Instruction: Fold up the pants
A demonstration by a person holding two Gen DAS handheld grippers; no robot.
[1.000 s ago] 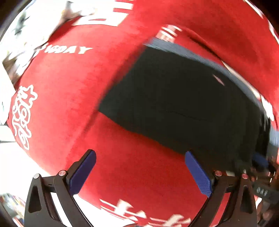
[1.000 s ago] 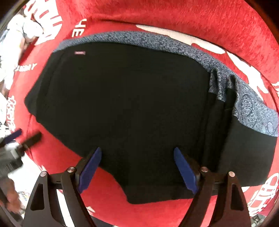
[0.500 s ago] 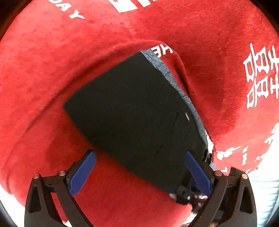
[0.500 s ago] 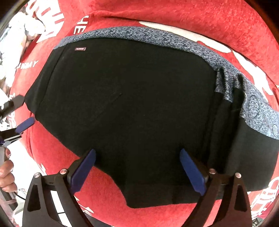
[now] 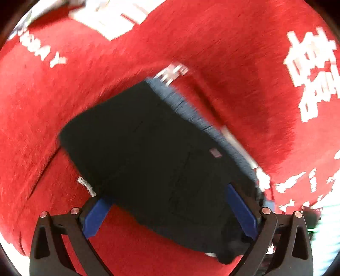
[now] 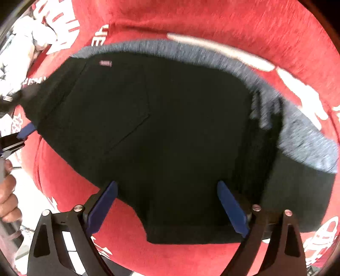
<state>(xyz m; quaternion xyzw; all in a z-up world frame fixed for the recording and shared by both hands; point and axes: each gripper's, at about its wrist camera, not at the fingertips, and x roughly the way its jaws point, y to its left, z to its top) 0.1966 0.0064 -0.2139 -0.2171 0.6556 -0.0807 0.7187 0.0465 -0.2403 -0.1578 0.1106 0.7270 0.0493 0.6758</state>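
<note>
1. Nearest us in the right wrist view, the right gripper (image 6: 166, 207) points steeply down with its blue pads (image 6: 102, 206) spread wide; its jaws have just been narrowing a little; the black cloth lies under the gap, and we see neither pad pressing on it, so nothing is grasped.
2. In the left wrist view, the left gripper (image 5: 170, 214) also stands wide open over the cloth; one pad (image 5: 241, 209) sits over the dark fabric, the other at its edge above the red; whether they touch the cloth we cannot tell through the blur.
3. The pants (image 6: 170, 131) lie flat and folded on the red blanket (image 6: 212, 19), black with a mottled grey-blue band (image 6: 212, 55) along the far edge and a small label (image 6: 105, 62) near one corner.
4. At the left edge of the right view, a hand (image 6: 7, 197) holds the other gripper's handle, its blue tip just beside the pants' corner.
5. Farthest off, white lettering (image 5: 314, 70) crosses the blanket.
</note>
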